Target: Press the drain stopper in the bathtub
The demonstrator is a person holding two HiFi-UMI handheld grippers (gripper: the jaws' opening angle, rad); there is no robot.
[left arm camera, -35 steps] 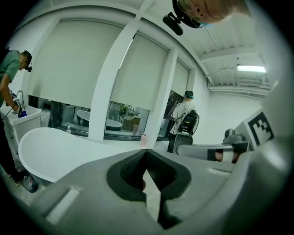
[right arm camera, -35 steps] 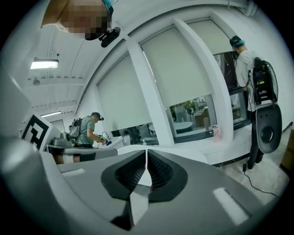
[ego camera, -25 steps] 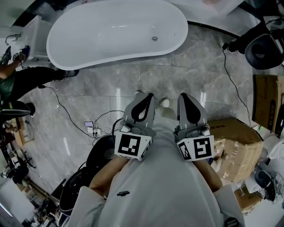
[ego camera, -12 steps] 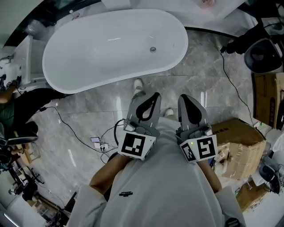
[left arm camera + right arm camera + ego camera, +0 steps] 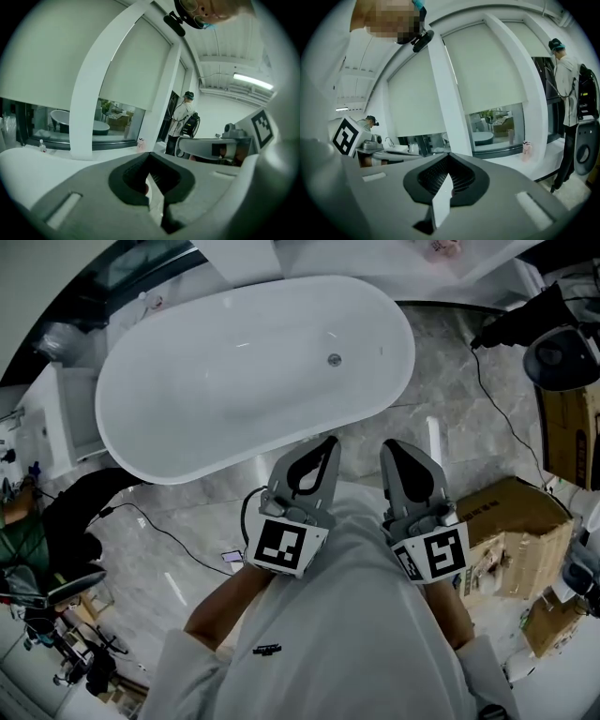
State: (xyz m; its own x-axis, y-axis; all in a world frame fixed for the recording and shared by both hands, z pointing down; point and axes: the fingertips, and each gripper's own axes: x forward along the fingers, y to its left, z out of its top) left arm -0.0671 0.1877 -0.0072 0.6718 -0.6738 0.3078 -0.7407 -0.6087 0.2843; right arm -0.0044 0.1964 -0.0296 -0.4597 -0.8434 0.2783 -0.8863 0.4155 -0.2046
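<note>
While left gripper [image 5: 327,442] and right gripper [image 5: 391,446] hang at the chest, jaws closed on nothing, drain stopper [image 5: 334,359] sits well apart on the bathtub [image 5: 206,390] floor — a long reach risks a glancing, off-centre press.

The bathtub [image 5: 234,381] is smooth, glossy white with a small shiny metal drain stopper [image 5: 334,359], the floor [image 5: 441,381] is polished grey marble-look tile, the box [image 5: 511,521] is matt brown cardboard, and the left gripper [image 5: 326,442] and right gripper [image 5: 390,446] are matt grey plastic with black ribbed pads [image 5: 433,174].
</note>
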